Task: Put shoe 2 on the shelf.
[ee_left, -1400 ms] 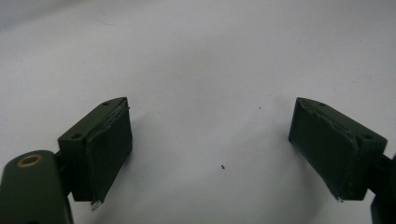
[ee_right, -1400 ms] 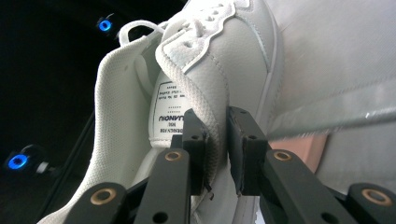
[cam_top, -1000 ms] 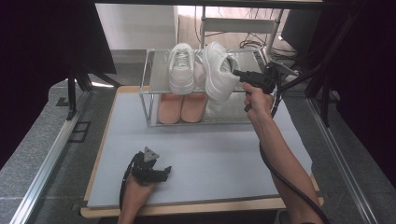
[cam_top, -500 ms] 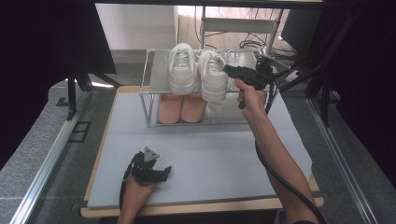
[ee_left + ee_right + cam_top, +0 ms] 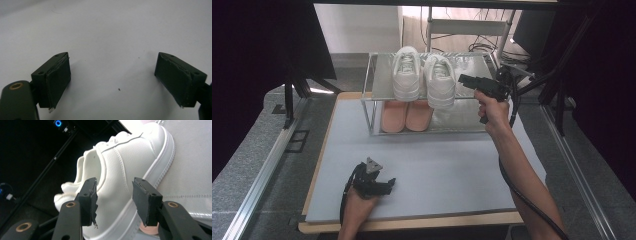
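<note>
Two white sneakers stand side by side on the top shelf of a metal rack: the left one and the right one. My right gripper hovers at the right sneaker's outer side, held up by a raised hand. In the right gripper view this gripper is open, its jaws just short of the sneaker's side and holding nothing. A pair of pink shoes sits on the lower shelf. My left gripper rests low on the grey mat, open over bare surface.
The rack's right half has bare shelf on both levels. The grey mat covers a wooden table with room in front of the rack. Dark frame posts flank the table, and a chair stands behind.
The right sneaker was carried left and set beside the other sneaker. My right gripper has opened off it and now sits just at its right. The left gripper stayed still.
</note>
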Action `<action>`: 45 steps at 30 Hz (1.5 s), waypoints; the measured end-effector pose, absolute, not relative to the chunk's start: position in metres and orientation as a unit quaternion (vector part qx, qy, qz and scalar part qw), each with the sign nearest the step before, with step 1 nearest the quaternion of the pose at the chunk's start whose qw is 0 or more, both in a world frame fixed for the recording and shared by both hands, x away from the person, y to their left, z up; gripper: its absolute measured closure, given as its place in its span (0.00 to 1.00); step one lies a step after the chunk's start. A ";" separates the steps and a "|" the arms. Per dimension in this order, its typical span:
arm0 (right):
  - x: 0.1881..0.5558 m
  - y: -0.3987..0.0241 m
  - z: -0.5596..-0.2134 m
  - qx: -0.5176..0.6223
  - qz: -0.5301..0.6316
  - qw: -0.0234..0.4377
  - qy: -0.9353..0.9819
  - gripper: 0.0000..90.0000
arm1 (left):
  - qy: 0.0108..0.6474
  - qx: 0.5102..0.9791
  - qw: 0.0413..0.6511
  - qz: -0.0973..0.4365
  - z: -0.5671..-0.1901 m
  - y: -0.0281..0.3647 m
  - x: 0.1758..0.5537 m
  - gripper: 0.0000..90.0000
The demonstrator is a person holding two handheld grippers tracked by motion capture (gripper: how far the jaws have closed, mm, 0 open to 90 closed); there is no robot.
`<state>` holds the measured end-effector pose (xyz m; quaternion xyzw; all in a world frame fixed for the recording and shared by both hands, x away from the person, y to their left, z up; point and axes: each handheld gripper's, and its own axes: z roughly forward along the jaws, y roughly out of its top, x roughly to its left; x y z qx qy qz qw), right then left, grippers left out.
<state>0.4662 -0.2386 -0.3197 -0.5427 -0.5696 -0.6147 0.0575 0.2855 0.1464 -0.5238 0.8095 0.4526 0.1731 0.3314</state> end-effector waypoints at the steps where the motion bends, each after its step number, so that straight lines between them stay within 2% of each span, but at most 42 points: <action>1: 0.465 -0.239 -0.320 -0.538 -0.618 0.058 -0.571 0.61 | 0.453 0.809 0.332 0.174 -0.524 0.146 0.285 0.15; 13: 0.443 -0.242 -0.329 -0.495 -0.616 0.047 -0.611 0.63 | 0.453 0.809 0.333 0.173 -0.524 0.146 0.285 0.15; 16: 0.438 -0.242 -0.334 -0.486 -0.614 0.043 -0.620 0.66 | 0.453 0.809 0.332 0.173 -0.524 0.146 0.285 0.15; 28: 0.426 -0.234 -0.356 -0.465 -0.606 0.053 -0.643 0.93 | 0.453 0.809 0.332 0.173 -0.524 0.146 0.285 0.15; 32: 0.423 -0.228 -0.360 -0.464 -0.601 0.042 -0.650 1.00 | 0.453 0.809 0.332 0.173 -0.524 0.146 0.285 0.15; 45: 0.420 -0.216 -0.367 -0.457 -0.598 0.022 -0.658 1.00 | 0.453 0.809 0.332 0.173 -0.524 0.146 0.285 0.15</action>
